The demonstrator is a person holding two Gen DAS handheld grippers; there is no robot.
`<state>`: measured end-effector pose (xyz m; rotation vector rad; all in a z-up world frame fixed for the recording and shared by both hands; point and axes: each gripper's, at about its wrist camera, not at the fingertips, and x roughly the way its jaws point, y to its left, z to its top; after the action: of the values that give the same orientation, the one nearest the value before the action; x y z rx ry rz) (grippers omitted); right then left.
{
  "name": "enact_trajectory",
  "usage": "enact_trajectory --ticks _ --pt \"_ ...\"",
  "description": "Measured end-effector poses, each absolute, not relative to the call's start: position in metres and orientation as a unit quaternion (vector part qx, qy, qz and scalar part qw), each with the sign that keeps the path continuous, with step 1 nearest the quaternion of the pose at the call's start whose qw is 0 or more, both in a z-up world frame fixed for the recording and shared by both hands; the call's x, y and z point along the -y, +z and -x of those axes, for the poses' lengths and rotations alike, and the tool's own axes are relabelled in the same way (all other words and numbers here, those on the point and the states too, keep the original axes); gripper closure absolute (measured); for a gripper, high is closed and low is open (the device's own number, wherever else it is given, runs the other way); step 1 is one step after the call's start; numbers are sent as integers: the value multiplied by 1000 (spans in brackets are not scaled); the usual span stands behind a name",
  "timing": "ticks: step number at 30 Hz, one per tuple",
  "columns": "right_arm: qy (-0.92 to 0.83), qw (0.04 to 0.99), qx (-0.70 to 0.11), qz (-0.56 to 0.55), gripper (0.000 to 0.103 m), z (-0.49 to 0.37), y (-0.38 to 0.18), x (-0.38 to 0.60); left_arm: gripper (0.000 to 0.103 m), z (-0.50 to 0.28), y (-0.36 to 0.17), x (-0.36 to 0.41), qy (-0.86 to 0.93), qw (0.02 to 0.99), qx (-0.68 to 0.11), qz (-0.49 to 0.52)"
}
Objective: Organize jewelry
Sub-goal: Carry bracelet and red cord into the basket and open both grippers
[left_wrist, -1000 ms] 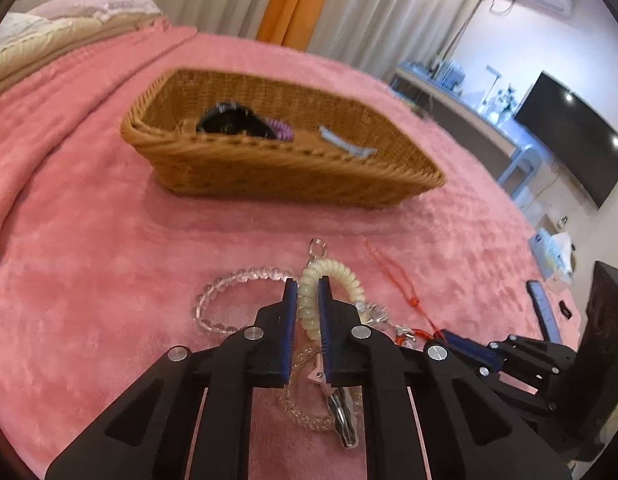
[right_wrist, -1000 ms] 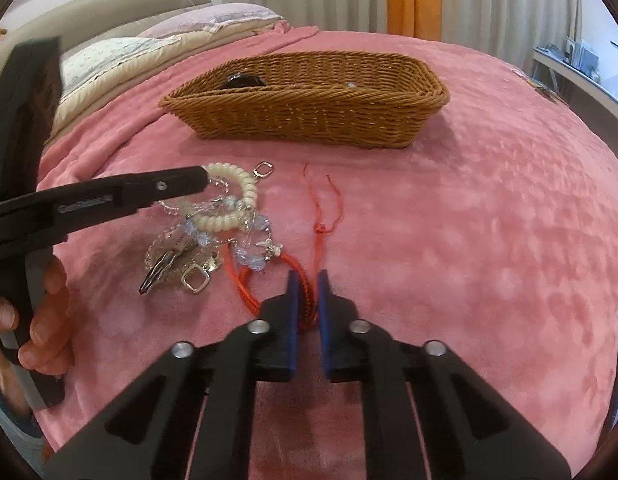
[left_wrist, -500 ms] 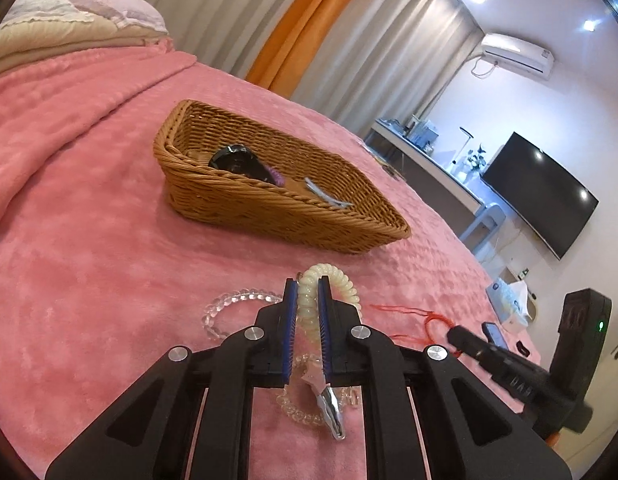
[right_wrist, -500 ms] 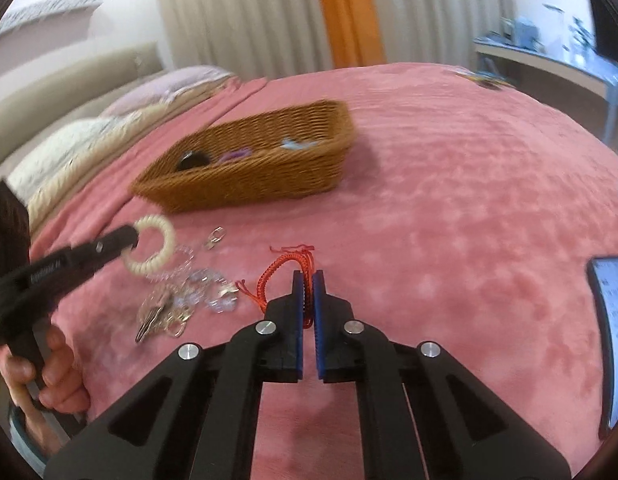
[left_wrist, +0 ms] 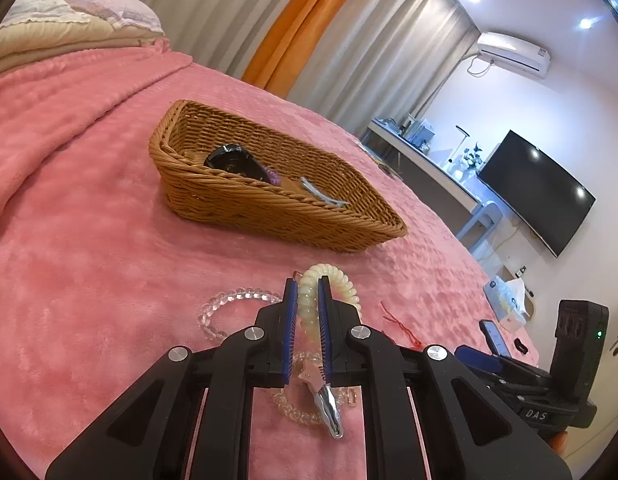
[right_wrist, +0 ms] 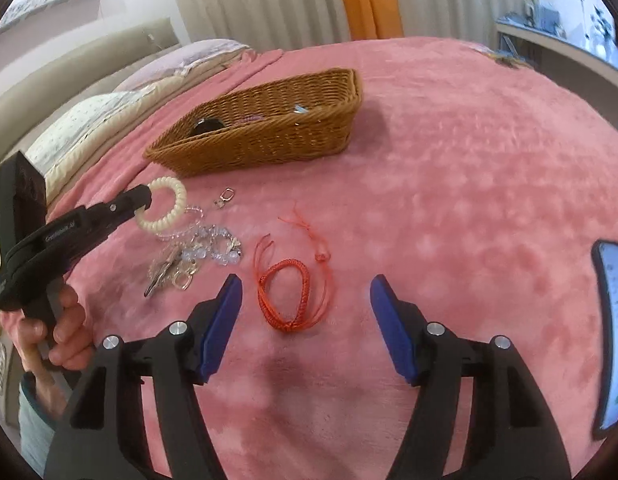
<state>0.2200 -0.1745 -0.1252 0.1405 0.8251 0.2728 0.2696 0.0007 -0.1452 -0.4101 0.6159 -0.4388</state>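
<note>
cream coil bracelet (left_wrist: 309, 300) clamped in tilted left gripper (left_wrist: 307, 312), right gripper (right_wrist: 305, 304) opening

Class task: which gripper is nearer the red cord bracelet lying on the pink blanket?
Right. The right gripper, jaws opening, brackets the red cord bracelet without touching; the left gripper holds the cream coil bracelet, farther off.

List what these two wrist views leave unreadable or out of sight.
- Dark item in the wicker basket: right wrist view, near wall hides most of it.
- Phone: right wrist view, cut off by the edge, its text too small.
- Clear bead bracelet: left wrist view, partly behind the left gripper fingers, shut on the cream coil bracelet.
</note>
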Motion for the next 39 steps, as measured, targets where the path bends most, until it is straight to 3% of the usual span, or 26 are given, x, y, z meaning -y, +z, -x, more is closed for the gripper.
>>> enact_trajectory --ticks 7,8,10,11,12,14,21,29,39 --pt "114 890 -441 13 40 -239 -145 144 94 -269 -145 0 -213 909 -299 197" --pt "112 892 -438 22 44 -239 -145 140 94 -269 -145 0 -213 909 -299 197" --pt "121 892 -434 26 67 -239 -144 137 94 -269 -146 1 -215 909 -299 196" --pt "124 893 -431 29 85 -238 -144 137 94 -269 -146 2 -216 909 -299 195" --pt "124 894 -428 31 92 -236 -143 136 94 -268 -146 2 -216 909 -298 194" --pt "124 898 -422 30 97 -234 -141 137 94 -266 -145 3 -216 911 -295 190" --pt "130 913 -387 0 97 -236 -108 145 94 -261 -131 4 -224 915 -279 186" --pt "141 939 -313 5 97 -257 -34 142 94 -257 -55 1 -229 936 -214 160" --pt "143 952 -271 4 97 -340 13 126 94 -313 -4 7 -193 953 -187 137"
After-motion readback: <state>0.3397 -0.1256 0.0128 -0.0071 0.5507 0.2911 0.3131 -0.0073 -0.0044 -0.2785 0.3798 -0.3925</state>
